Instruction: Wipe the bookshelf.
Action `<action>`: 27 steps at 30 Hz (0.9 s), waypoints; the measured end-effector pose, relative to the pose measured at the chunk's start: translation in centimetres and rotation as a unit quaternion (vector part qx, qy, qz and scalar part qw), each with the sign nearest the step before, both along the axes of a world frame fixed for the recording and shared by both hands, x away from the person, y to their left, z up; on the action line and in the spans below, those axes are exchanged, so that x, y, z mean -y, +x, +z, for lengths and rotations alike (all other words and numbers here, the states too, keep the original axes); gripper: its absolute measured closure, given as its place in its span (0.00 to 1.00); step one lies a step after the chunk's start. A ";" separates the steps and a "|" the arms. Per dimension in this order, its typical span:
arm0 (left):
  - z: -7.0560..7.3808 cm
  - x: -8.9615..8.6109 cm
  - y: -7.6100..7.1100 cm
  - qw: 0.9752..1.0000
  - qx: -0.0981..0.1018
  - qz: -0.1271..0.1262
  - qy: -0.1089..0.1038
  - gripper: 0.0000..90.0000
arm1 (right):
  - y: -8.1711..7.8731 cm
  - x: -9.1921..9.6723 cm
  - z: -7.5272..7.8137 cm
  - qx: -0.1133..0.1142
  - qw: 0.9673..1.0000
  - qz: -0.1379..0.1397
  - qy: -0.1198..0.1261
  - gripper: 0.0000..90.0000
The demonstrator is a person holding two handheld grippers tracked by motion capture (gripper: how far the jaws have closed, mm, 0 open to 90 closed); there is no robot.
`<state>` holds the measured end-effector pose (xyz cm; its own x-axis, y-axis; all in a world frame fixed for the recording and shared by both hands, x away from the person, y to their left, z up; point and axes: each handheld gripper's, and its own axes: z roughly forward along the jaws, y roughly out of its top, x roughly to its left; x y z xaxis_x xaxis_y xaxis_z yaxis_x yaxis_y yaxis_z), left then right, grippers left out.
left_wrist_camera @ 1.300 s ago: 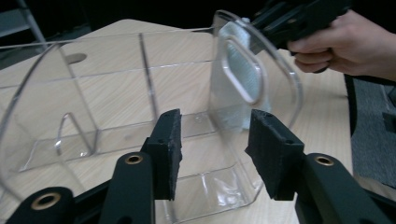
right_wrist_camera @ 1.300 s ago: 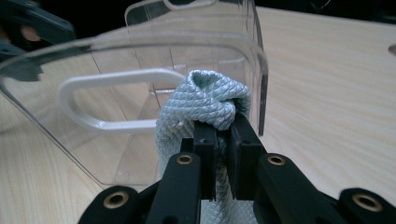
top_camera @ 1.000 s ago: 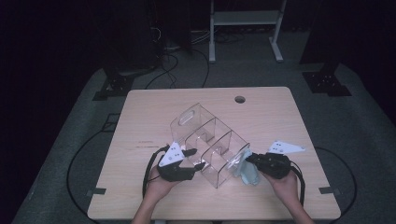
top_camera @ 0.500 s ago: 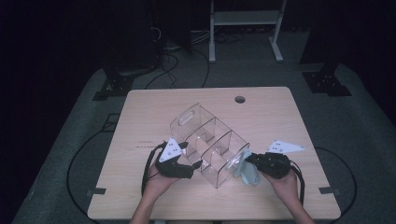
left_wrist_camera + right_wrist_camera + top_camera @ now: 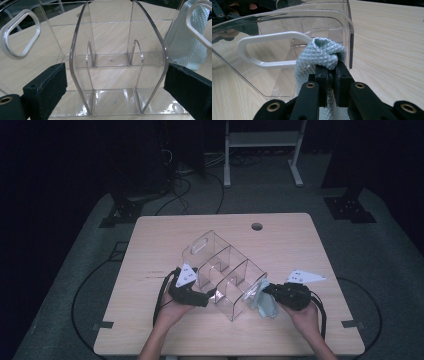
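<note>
One clear acrylic organizer (image 5: 222,275) with two white-rimmed handle cutouts and several compartments, set at the middle of the wooden surface (image 5: 300,245), running from 11 to 5 o'clock. Left gripper (image 5: 212,294) at the organizer's 8 o'clock side, jaws just opened wide, straddling a curved divider without pressing on it. Right gripper (image 5: 266,290) at the organizer's 4 o'clock end, clamped tight on one pale blue knitted cloth (image 5: 322,56) bunched against the handle wall.
</note>
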<state>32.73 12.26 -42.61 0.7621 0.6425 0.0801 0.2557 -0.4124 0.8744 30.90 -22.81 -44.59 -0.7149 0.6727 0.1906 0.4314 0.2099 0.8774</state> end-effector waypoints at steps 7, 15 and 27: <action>-0.4 1.1 0.9 1.000 -0.011 -0.003 0.012 0.05 | 0.1 0.0 0.1 -0.001 1.000 0.000 0.001 0.92; -0.7 1.2 1.0 1.000 -0.018 0.005 0.004 0.09 | 0.2 0.4 0.9 0.015 1.000 -0.009 0.021 0.92; -1.0 0.3 -0.5 1.000 -0.019 0.011 -0.009 0.09 | -0.1 -0.1 2.0 0.027 1.000 0.004 0.014 0.92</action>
